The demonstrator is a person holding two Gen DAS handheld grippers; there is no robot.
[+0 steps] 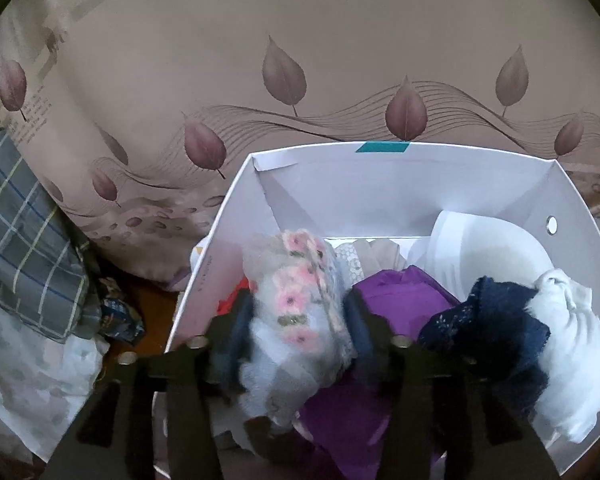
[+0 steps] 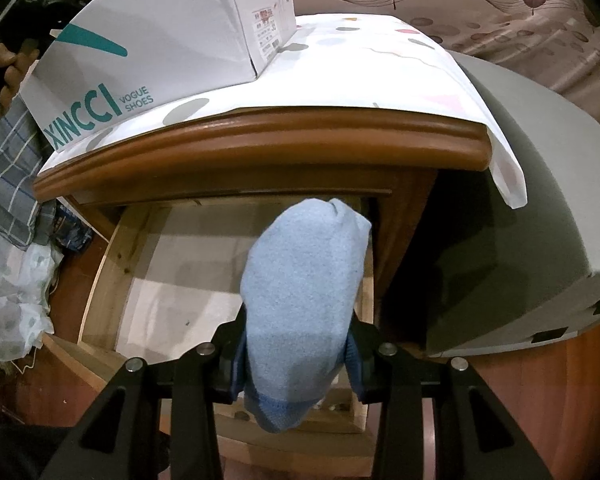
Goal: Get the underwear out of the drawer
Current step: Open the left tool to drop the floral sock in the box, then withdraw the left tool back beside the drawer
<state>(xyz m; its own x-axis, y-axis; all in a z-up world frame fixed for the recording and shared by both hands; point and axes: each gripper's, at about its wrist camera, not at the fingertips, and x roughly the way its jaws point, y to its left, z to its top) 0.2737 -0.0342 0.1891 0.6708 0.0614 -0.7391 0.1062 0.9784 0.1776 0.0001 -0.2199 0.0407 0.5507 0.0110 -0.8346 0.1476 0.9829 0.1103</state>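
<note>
My left gripper (image 1: 296,316) stands apart around floral underwear (image 1: 296,304) over the box (image 1: 380,184); right gripper (image 2: 296,340) clamps a blue piece (image 2: 300,292) above the drawer (image 2: 100,276), which looks emptied. Boxing remains.

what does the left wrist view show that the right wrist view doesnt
Only the left wrist view looks into the white shoe box: a floral piece of underwear between the left gripper fingers, plus purple, navy and white garments.

Only the right wrist view shows the open wooden drawer, its inside looking bare, and the right gripper clamped on a light blue garment above it.

Both show the box, the leaf-patterned backdrop and a plaid cloth.
</note>
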